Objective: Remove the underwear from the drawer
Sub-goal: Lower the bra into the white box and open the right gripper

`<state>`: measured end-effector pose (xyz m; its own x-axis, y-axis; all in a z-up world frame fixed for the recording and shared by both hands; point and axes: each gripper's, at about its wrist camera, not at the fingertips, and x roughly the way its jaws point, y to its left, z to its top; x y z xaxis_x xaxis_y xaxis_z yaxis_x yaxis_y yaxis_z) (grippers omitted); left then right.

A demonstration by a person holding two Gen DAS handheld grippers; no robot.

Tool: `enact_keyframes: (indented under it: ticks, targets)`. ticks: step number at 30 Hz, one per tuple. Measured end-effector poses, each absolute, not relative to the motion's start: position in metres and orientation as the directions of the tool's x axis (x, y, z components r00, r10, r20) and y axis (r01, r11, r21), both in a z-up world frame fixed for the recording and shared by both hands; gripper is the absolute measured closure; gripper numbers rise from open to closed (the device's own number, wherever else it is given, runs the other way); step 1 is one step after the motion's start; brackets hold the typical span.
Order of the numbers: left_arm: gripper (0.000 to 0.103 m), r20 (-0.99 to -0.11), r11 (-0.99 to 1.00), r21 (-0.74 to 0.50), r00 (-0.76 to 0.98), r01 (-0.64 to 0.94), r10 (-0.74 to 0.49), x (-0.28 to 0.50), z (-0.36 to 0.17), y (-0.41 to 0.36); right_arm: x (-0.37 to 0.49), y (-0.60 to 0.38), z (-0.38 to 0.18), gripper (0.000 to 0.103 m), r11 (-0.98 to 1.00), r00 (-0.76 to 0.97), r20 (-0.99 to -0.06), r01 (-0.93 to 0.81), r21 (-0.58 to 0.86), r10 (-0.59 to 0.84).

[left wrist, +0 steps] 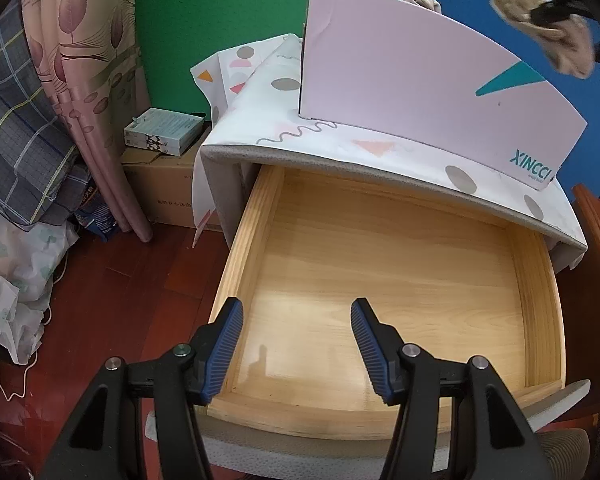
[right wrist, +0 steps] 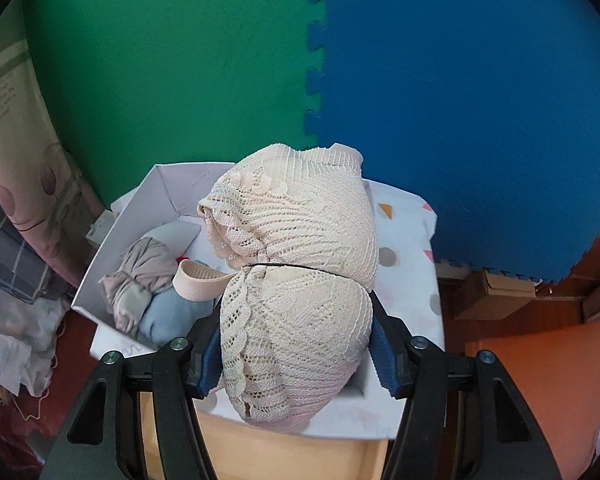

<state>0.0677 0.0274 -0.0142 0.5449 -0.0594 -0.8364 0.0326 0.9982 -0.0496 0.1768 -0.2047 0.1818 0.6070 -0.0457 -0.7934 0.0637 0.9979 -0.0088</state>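
Right gripper (right wrist: 295, 344) clamped on cream lace bra (right wrist: 295, 264), cups stacked, long axis running away from fingers, held above pink box (right wrist: 139, 216) on cabinet top. Left gripper (left wrist: 295, 344) spread, gripping nothing, over bare drawer (left wrist: 380, 280).

Cream lace underwear (right wrist: 295, 280), bunched and folded (a bra, by its cups), held up over the far box; wooden drawer (left wrist: 380, 280) pulled open, bare inside.
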Motion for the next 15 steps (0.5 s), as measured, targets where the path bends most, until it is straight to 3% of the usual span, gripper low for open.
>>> enact_keyframes:
  ticks: [15]
  targets:
    - [0.045,-0.835,0.998,-0.059,0.546,0.03,-0.066,0.067,-0.013,0.027,0.235,-0.187,0.104,0.045,0.998,0.482,-0.874,0.043,-0.044,-0.059]
